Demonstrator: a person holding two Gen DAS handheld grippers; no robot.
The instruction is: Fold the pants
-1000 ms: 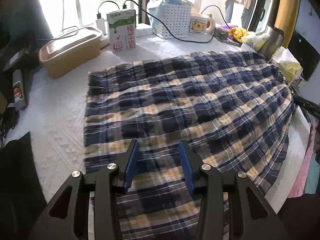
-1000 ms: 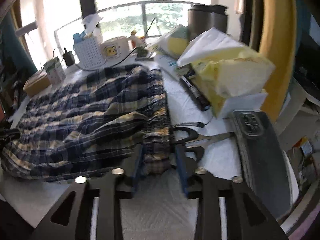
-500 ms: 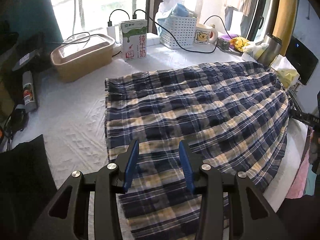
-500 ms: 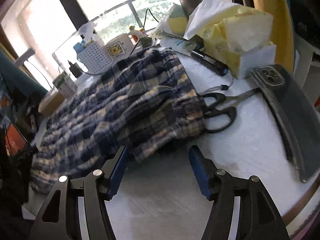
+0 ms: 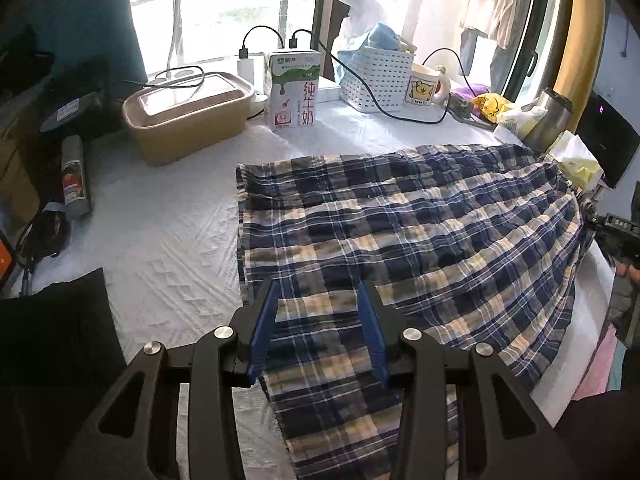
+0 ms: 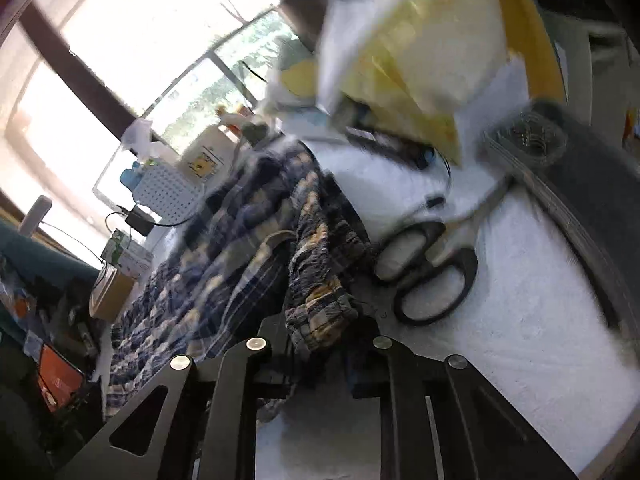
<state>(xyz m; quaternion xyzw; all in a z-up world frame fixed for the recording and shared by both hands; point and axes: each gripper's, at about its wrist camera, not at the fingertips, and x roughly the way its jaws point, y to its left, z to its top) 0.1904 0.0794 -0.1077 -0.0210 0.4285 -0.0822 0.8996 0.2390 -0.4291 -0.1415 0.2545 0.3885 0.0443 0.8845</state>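
Observation:
Blue, white and tan plaid pants (image 5: 400,240) lie spread on the white-covered table (image 5: 160,240). My left gripper (image 5: 320,320) is open and empty, its blue pads over the pants' near leg end. In the blurred right wrist view the elastic waistband end of the pants (image 6: 316,304) lies bunched between the fingers of my right gripper (image 6: 320,336). Whether the jaws press on the cloth is hidden by blur and the fabric. The right gripper's body shows at the right edge of the left wrist view (image 5: 620,236).
A tan lidded box (image 5: 184,116), milk carton (image 5: 294,92), white basket (image 5: 376,80) and mug (image 5: 426,90) line the back. Black scissors (image 6: 428,268), a phone (image 6: 580,200) and a yellow tissue pack (image 6: 420,64) lie right of the waistband. A spray can (image 5: 74,176) lies left.
My left gripper has pulled back and left, still open. My right gripper opened, tilted and moved onto the pants' waistband end, which now sits between its fingers.

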